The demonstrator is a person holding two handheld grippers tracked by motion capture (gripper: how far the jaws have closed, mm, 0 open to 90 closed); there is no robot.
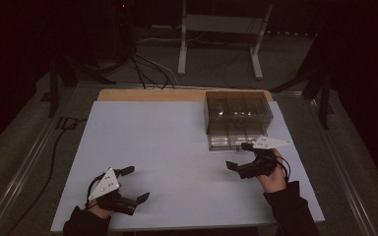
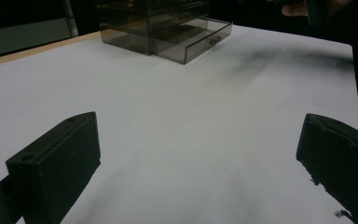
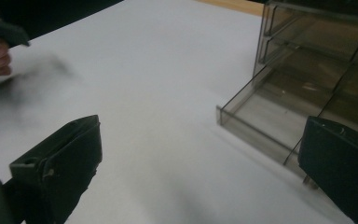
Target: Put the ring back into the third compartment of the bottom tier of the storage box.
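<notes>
A smoky clear plastic drawer box [image 1: 237, 112] stands at the far right of the white table [image 1: 167, 147]. Its bottom drawer [image 1: 231, 141] is pulled out toward me and looks empty in the right gripper view [image 3: 270, 116]. My right gripper [image 1: 239, 156] is open just in front of that drawer, nothing between its fingers [image 3: 58, 165]. My left gripper [image 1: 135, 184] rests open near the table's front left edge, also empty. The left gripper view shows the drawer box [image 2: 163, 25] far off across the table.
Behind the table stand a metal frame [image 1: 221, 34] and cables [image 1: 142, 69] on a dark floor. A wooden strip [image 1: 152, 94] shows along the table's far edge. White surface spreads between the two grippers.
</notes>
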